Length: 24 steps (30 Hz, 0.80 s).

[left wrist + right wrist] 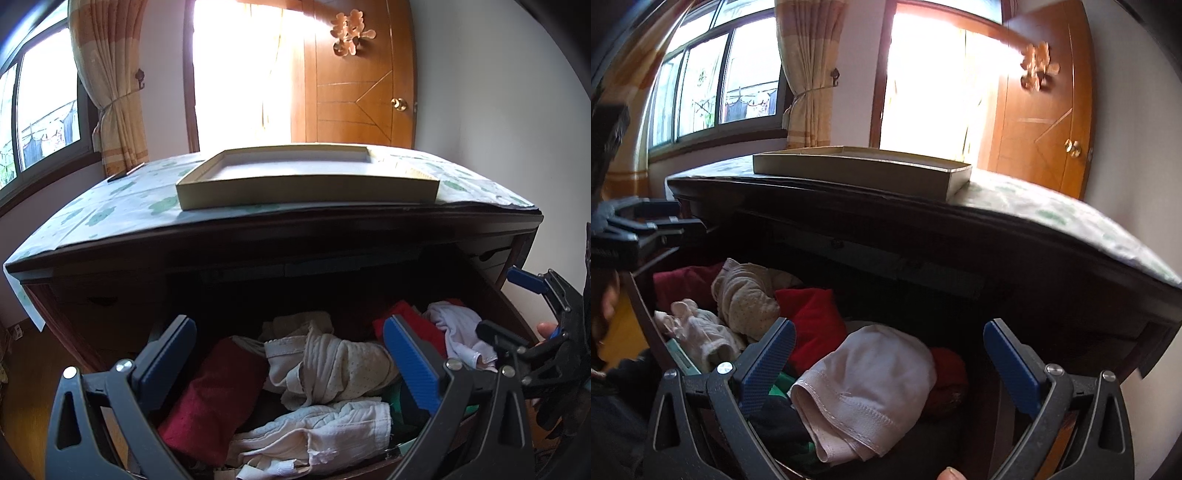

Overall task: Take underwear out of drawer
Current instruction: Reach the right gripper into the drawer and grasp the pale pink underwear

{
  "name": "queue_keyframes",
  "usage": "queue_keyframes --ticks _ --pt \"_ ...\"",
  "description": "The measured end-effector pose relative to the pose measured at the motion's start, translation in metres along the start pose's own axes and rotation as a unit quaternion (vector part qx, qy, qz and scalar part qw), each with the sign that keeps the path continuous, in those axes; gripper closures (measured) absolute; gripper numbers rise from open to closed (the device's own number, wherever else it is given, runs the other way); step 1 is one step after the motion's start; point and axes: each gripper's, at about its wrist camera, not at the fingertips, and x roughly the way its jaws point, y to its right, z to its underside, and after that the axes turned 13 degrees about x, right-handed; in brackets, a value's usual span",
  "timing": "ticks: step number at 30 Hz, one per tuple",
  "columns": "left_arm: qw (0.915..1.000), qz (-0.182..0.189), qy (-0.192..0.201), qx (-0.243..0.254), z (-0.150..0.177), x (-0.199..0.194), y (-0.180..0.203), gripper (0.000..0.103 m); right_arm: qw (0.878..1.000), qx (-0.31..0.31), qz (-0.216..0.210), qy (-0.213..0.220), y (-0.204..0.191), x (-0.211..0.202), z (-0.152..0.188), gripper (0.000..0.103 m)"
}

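An open dark wooden drawer holds a heap of underwear. In the left wrist view my left gripper hangs open above it, its blue pads on either side of a cream dotted piece, with a dark red piece to the left and a white ribbed piece in front. My right gripper is also open, over a pale pink piece beside a red piece. Neither holds anything. The right gripper shows at the right edge of the left wrist view.
The dresser top carries a green-patterned cloth and a shallow beige box lid. Behind stand a curtained window, a bright doorway and an orange wooden door. A fingertip shows at the bottom edge.
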Motion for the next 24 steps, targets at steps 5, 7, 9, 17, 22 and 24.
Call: queue_keyframes --ticks 5,7,9,17,22,24 --pt "1.0 0.001 -0.002 -0.007 0.002 0.001 -0.003 0.0 1.0 0.007 -0.005 -0.018 0.0 0.006 -0.003 0.001" --pt "0.9999 0.001 -0.006 -0.009 0.004 0.004 -0.004 0.0 1.0 0.007 -0.004 -0.03 -0.001 0.009 -0.005 0.001" --pt "0.9999 0.002 -0.01 -0.01 0.005 0.006 -0.004 0.0 0.999 0.004 -0.003 -0.04 -0.002 0.011 -0.005 0.001" --pt "0.9998 0.004 -0.017 -0.012 0.007 0.009 -0.004 0.0 0.997 0.011 -0.006 -0.081 0.0 0.02 -0.016 0.001" --pt "0.9997 0.003 -0.019 -0.017 0.008 0.01 -0.005 0.0 0.995 0.027 0.01 -0.095 0.003 0.025 -0.028 0.001" --pt "0.9997 0.003 -0.019 -0.017 0.008 0.011 -0.005 0.0 0.991 0.038 0.014 -0.126 0.005 0.035 -0.03 0.001"
